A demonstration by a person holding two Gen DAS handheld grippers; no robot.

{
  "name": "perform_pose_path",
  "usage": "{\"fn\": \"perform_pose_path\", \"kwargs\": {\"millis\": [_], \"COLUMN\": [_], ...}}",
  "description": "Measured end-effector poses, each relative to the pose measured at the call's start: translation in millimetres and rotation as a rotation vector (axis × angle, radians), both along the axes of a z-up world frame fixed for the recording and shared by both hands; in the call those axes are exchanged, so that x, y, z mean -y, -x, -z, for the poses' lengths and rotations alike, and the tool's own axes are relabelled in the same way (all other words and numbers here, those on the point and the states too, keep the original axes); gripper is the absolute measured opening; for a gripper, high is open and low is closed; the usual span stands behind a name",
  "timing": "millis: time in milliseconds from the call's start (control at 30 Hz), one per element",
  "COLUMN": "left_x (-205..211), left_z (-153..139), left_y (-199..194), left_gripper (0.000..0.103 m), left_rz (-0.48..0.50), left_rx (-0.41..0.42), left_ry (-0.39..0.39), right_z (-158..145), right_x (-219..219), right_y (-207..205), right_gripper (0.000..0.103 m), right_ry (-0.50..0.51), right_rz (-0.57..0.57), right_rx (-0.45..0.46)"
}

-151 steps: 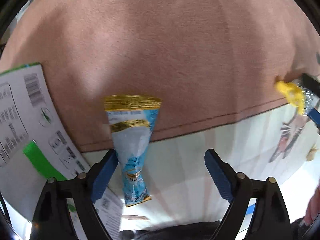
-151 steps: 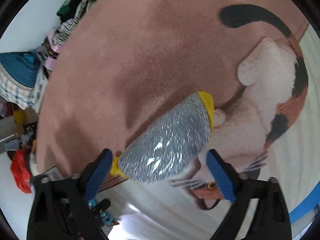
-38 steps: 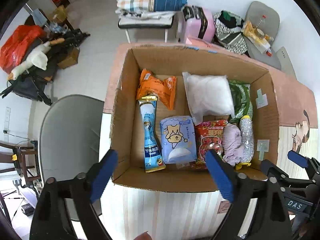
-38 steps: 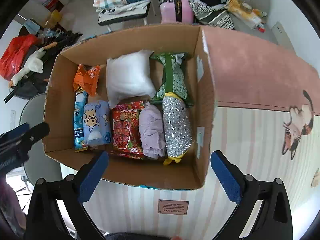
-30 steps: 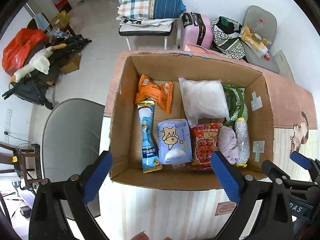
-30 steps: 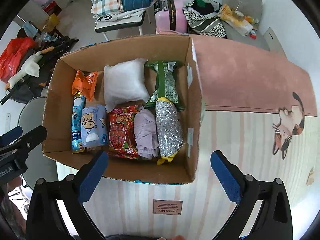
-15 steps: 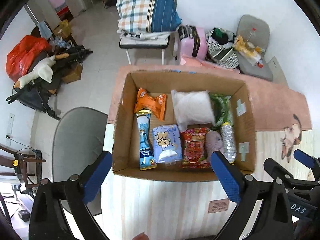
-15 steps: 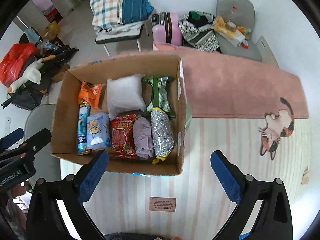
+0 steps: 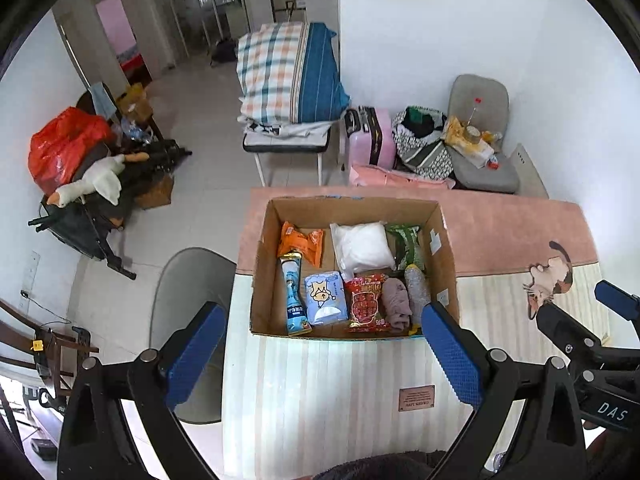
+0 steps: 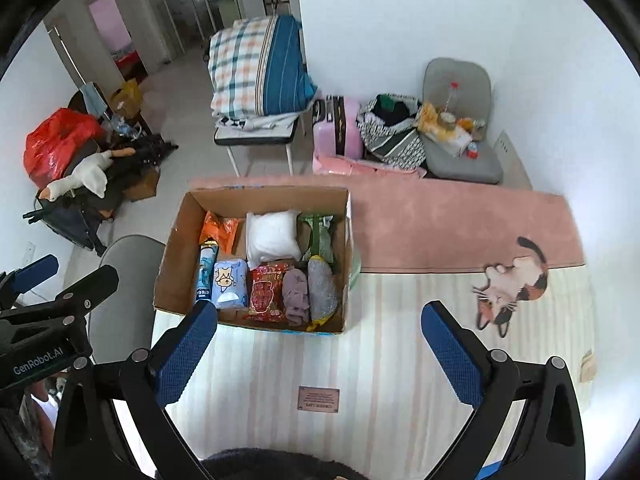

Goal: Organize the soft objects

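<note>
Overhead, left gripper (image 9: 320,352) and right gripper (image 10: 318,350) hung wide open, empty, well above bench (image 10: 400,360). Cardboard box (image 10: 176,264) sat on bench's left part. Inside: white pillow (image 10: 272,236), orange bag (image 10: 218,230), blue tube (image 10: 206,268), red packet (image 10: 266,290), purple cloth (image 10: 296,294), silver pouch (image 10: 322,286).

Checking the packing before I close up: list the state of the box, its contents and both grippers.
cardboard box: open, upright on the mat
silver pouch: lying flat in the box, by the right wall
blue cone wrapper: lying flat in the box, near the left wall
white pillow pack: lying in the back row
left gripper: open, holding nothing
right gripper: open, holding nothing
</note>
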State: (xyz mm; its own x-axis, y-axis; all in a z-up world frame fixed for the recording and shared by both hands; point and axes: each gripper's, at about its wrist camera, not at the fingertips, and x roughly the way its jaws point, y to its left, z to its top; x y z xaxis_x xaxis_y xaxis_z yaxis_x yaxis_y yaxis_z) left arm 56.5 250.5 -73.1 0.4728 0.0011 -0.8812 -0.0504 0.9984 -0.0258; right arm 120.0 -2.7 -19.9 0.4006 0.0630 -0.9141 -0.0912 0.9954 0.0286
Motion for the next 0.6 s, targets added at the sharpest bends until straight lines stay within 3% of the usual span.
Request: {"fn": "perform_pose_path", "kwargs": {"millis": [300,600], "left_x": [2,5], "left_z": [-22,-26], "left_y": [25,33], "left_gripper": [0.101,0.101], "left_rz": [-0.001,0.001], "left_rx": [0.004,0.005], "left_ry": [0.011,0.016], "right_z": [-38,-52], "right_x": [7,13], "right_y": [31,41], "right_gripper": [0.103,0.103], "right_ry": [0.004,0.012], "right_rz": [-0.001,0.013], "right_rx": [0.046,0.066]}}
